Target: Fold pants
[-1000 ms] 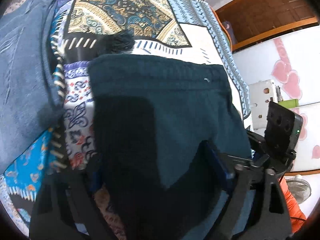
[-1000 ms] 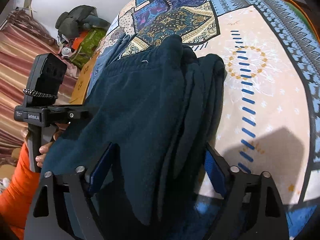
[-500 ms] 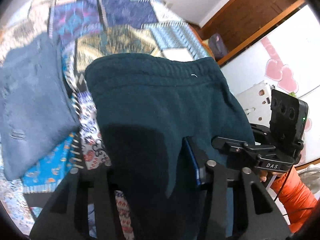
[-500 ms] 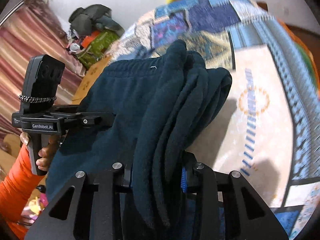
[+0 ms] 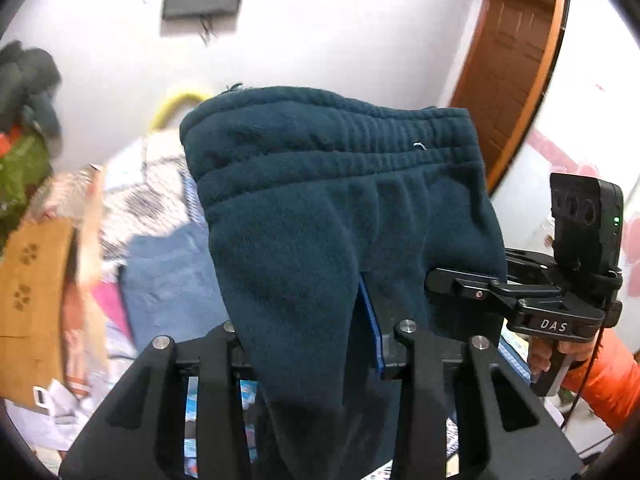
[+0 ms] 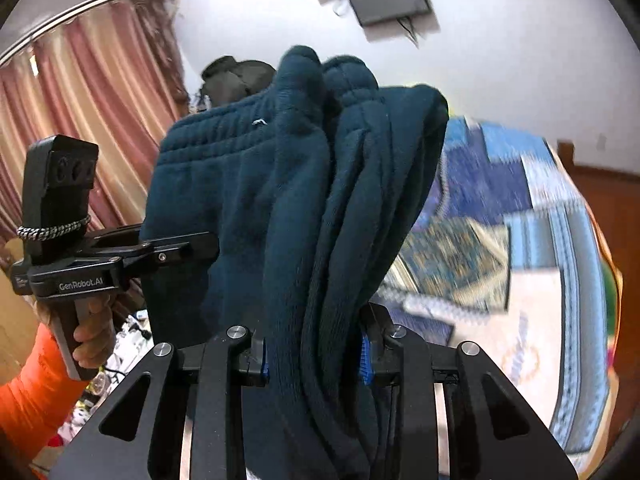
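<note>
just lifted the folded pants [image 5: 340, 216] off the bed [image 6: 520, 280], both grippers [image 6: 316, 356] clamped on them — basically done, moving them now.

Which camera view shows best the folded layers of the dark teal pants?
The right wrist view: the pants show their stacked folded edges side-on. The left wrist view shows only the flat front and waistband.

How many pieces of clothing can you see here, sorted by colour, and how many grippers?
Dark teal pants: 1
Light blue jeans: 1
Grippers: 2, left gripper, right gripper, both shut on the pants
Total: 4
</note>
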